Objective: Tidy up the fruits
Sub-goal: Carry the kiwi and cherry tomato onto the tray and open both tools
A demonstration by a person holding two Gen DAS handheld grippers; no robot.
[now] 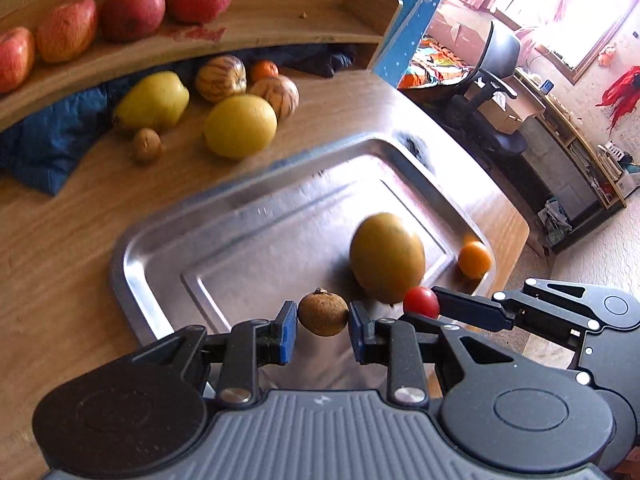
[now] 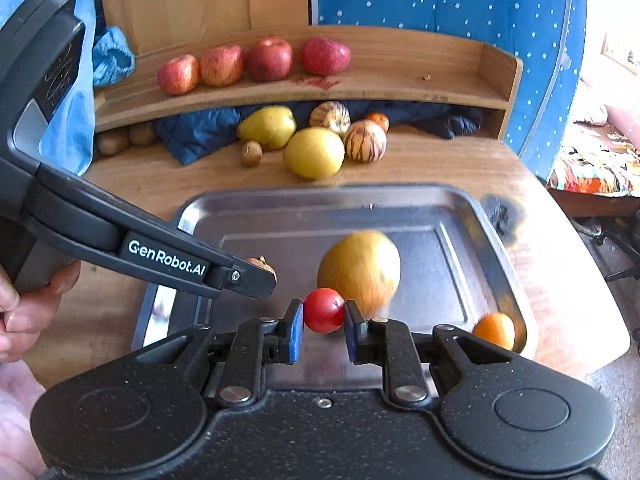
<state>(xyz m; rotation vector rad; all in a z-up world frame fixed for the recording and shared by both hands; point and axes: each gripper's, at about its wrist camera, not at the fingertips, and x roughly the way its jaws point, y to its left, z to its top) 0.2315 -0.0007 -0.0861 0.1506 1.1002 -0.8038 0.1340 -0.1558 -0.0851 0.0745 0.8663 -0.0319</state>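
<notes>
— What does the left wrist view show?

— The left gripper (image 1: 323,320) has its jaws closed on a small brown fruit (image 1: 323,312), pinched between the two blue pads (image 1: 289,332) and held above the near rim of the metal tray (image 1: 120,276). Just to its right, the right gripper (image 1: 420,305) reaches in from the side with a red cherry tomato (image 1: 421,302) at its tips. On the tray lie a large yellow-green fruit (image 1: 387,258) and, near the right rim, a small orange fruit (image 1: 474,259).

— And beyond the tray?

— A cluster of yellow and striped fruits (image 1: 240,126) on the wooden table (image 1: 60,232), and red apples (image 1: 132,11) in a row on the curved shelf (image 1: 280,20).

— Now the right wrist view?

— The right gripper (image 2: 324,314) clamps the cherry tomato (image 2: 324,310) squarely between its blue pads (image 2: 295,336), over the tray's (image 2: 500,280) near edge. The left gripper (image 2: 262,276) comes in from the left, held by a hand (image 2: 28,308); the brown fruit (image 2: 264,266) peeks out behind its tip. The big yellow-green fruit (image 2: 360,268) sits just behind the tomato — blurred — and the orange fruit (image 2: 494,330) lies in the tray's near right corner.
</notes>
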